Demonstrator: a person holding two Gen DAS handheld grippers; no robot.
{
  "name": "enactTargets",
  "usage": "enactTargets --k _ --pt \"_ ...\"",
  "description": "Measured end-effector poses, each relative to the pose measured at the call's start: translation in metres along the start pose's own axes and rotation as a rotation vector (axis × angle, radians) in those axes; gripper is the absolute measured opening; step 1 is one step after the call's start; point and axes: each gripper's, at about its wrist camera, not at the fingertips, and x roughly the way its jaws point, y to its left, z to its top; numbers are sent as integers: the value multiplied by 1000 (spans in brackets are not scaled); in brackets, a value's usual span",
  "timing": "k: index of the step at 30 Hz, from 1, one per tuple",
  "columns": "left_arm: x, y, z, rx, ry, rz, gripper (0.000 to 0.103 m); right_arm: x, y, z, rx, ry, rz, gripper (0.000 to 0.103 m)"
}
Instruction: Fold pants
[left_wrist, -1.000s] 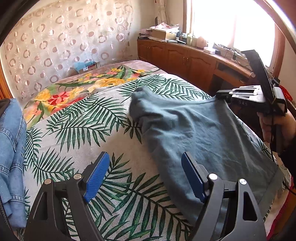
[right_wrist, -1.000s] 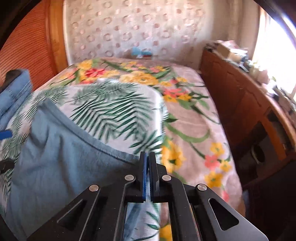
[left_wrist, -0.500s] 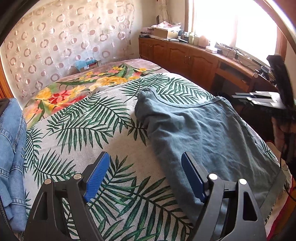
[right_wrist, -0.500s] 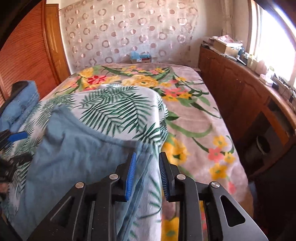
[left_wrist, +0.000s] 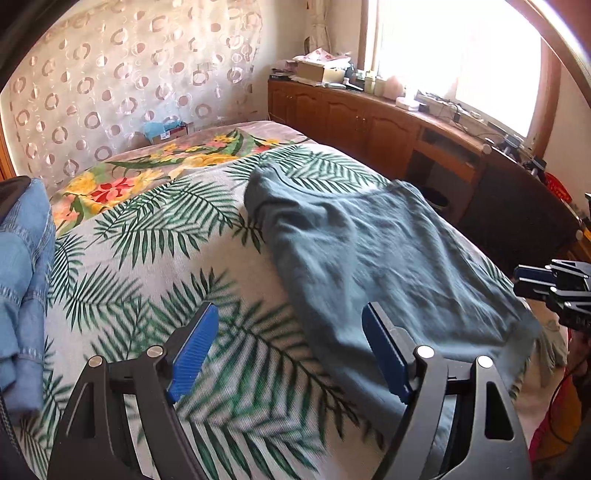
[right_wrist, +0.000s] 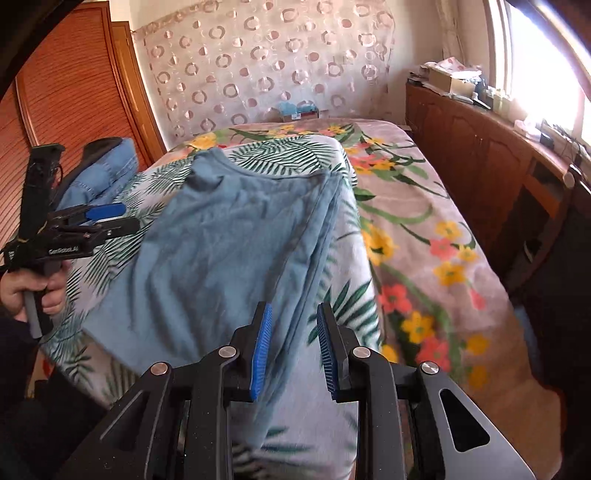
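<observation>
Left wrist view: left gripper was spread wide, nothing between the blue pads, hovering over the palm-leaf blanket just beside the near-left edge of the pants. Pants were grey-blue, lying folded and flat on the blanket toward the right side of the bed. Right gripper poked in at the right frame edge, off the cloth. Denim pile sat at the left edge. Wooden cabinets ran under the window.

Right wrist view: right gripper was released, pads parted with a gap, not pinching anything; the pants edge lay below them, no contact visible. Left gripper sat at the left, held by a hand, jaws apart over the blanket. Floral bedspread lay right of the pants.
</observation>
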Motion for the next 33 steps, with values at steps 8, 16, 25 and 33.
enactTargets --k 8,16,25,33 --pt "-27 -13 -36 -16 -1 -12 81 -23 6 -28 20 19 19 26" --pt "-28 -27 -54 4 27 -27 81 -33 13 -29 -3 -5 -15 7" --pt "-26 -28 -56 0 31 -26 81 -33 14 -31 -4 64 -4 7" --pt "-27 -29 -53 9 23 -23 81 -39 17 -22 -8 16 -35 18"
